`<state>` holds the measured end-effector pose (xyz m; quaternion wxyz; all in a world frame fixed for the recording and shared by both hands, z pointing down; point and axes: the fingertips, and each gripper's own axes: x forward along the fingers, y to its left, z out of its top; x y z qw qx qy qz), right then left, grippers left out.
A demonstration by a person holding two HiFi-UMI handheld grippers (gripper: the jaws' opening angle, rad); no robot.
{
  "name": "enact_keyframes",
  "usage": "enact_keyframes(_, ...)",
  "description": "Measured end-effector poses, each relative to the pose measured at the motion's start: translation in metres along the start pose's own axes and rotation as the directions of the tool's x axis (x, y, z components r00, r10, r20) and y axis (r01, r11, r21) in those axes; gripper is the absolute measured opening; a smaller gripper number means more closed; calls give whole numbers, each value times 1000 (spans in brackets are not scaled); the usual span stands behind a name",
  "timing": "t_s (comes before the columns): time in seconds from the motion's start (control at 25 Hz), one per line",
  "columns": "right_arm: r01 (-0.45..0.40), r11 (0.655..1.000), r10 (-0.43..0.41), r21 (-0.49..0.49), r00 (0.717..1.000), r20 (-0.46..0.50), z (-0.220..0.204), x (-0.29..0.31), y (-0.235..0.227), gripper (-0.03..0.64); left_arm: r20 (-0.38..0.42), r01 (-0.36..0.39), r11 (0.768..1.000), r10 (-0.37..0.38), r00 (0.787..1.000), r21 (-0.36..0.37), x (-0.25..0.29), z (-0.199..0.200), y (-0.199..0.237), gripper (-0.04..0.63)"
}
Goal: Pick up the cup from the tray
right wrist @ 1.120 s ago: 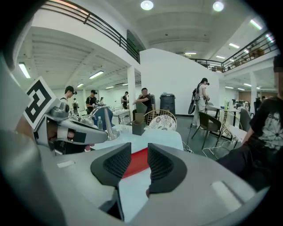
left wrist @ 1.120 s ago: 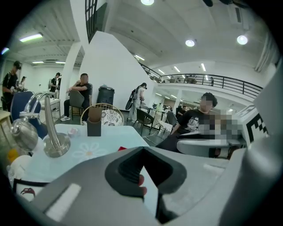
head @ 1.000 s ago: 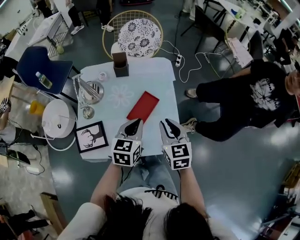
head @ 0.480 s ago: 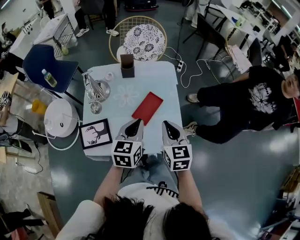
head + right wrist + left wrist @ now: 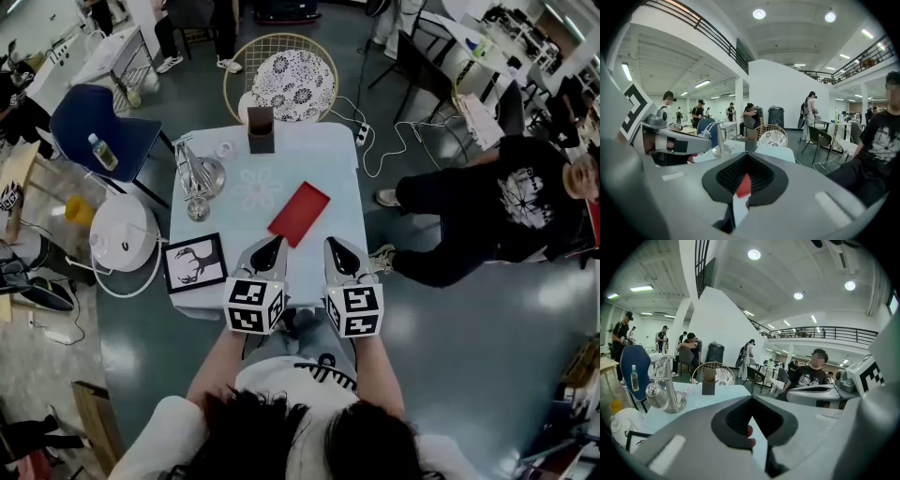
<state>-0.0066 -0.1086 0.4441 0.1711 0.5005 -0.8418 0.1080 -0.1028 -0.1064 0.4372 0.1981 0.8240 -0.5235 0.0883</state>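
Observation:
On the pale blue table (image 5: 328,155), a silver rack (image 5: 194,172) stands on a round metal tray at the far left, with a clear glass cup (image 5: 197,208) hanging from it. The left gripper view shows the same rack (image 5: 671,389) and the glass (image 5: 653,396). A flat red tray (image 5: 298,213) lies mid-table, seen through the right jaws as a red patch (image 5: 744,184). My left gripper (image 5: 269,253) and right gripper (image 5: 336,255) hover side by side over the near table edge, both shut and empty, well short of the rack.
A brown box holder (image 5: 261,128) and a small pale object (image 5: 224,149) sit at the far edge, and a framed deer picture (image 5: 194,263) at the near left corner. Around the table are a wicker chair (image 5: 286,73), a blue chair (image 5: 92,129), a white round appliance (image 5: 122,234) and a seated person (image 5: 492,202).
The view has shifted, so the table and its objects sit slightly further right in the head view. Both grippers remain shut in the same place near the table's front edge.

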Motion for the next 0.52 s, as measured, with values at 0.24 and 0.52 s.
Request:
enact_keyframes(0.24,7,1000,-7,-4,1000,-2,-1,-2,0,25,-1,9,1000,-9,1000,0,1,-2,-3,0)
enact_keyframes(0.52,15,1000,-15,-2,1000,-6,-3,-8,-3,25,0,16,1000,-16,1000,10,0,-2,-9,0)
